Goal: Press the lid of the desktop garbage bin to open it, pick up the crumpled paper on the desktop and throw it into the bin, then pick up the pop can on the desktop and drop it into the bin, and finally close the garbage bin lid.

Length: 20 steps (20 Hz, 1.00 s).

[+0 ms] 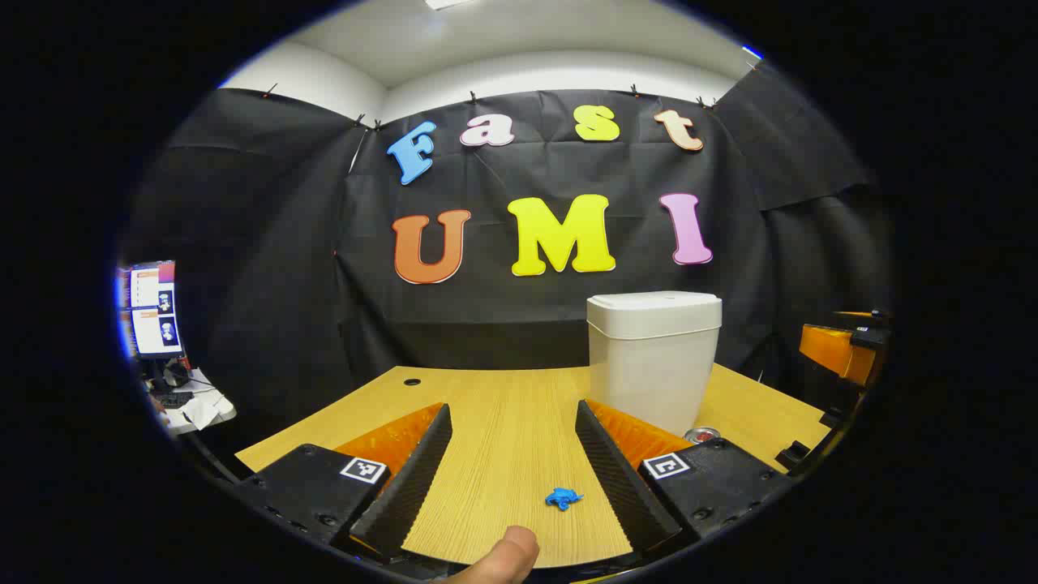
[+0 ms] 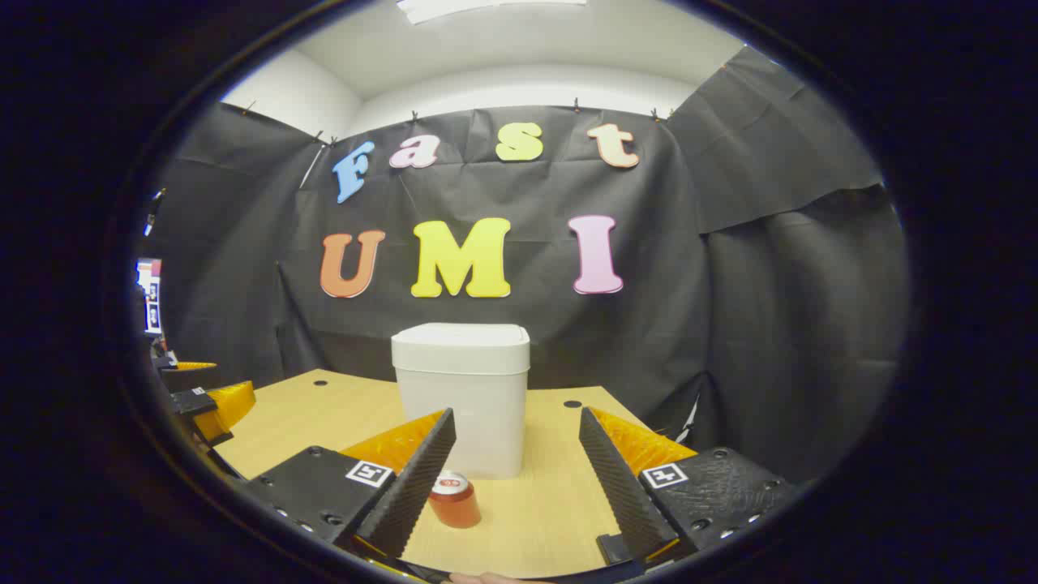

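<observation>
We see our left claw (image 1: 512, 450) spread wide, holding nothing, above the table (image 1: 503, 405) with the crumpled paper (image 1: 563, 498) between its fingers. Our right claw (image 2: 516, 462) is likewise apart, the pop can (image 2: 454, 500) before the lidded bin (image 2: 462, 397).

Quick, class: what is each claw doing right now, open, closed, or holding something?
Left claw: open, holding nothing; the crumpled paper lies on the desk between its fingers.
Right claw: open, holding nothing; the pop can stands untouched.

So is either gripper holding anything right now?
No. Both are open and empty: the left gripper has the paper lying between its fingers untouched, and the can stands by the right gripper.
</observation>
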Tool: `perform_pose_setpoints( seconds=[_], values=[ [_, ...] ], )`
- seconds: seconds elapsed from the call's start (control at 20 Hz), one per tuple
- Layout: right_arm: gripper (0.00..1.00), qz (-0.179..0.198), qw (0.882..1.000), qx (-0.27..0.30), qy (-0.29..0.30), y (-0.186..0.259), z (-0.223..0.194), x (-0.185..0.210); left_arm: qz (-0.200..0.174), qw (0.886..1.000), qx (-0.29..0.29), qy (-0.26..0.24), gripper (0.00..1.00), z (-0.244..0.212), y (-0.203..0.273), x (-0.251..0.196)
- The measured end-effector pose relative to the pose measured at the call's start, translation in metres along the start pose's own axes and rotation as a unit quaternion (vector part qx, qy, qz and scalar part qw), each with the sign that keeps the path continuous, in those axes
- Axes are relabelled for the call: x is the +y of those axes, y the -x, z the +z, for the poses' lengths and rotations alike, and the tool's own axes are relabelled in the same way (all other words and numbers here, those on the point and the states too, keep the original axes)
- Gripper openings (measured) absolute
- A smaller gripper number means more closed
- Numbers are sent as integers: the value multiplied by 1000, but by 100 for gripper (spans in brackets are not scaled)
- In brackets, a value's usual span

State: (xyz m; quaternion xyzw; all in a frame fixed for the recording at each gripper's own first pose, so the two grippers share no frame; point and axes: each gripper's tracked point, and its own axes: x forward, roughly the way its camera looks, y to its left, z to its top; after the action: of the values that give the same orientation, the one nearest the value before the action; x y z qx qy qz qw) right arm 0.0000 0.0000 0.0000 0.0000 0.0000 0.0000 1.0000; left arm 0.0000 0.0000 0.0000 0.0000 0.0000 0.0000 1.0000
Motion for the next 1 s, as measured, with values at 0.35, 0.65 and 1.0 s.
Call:
perform_pose_setpoints(
  seconds=[0.35,0.65,1.0],
  values=[
    [97,10,1000,21,-6,-6,-11,8,3,1000,7,21,99,-7,-7,5],
    [96,1,1000,23,9,-9,-17,1,6,1000,18,18,99,-14,-10,6],
    [96,9,1000,18,15,-15,-12,2,6,1000,23,13,99,-18,-11,3]
  ],
)
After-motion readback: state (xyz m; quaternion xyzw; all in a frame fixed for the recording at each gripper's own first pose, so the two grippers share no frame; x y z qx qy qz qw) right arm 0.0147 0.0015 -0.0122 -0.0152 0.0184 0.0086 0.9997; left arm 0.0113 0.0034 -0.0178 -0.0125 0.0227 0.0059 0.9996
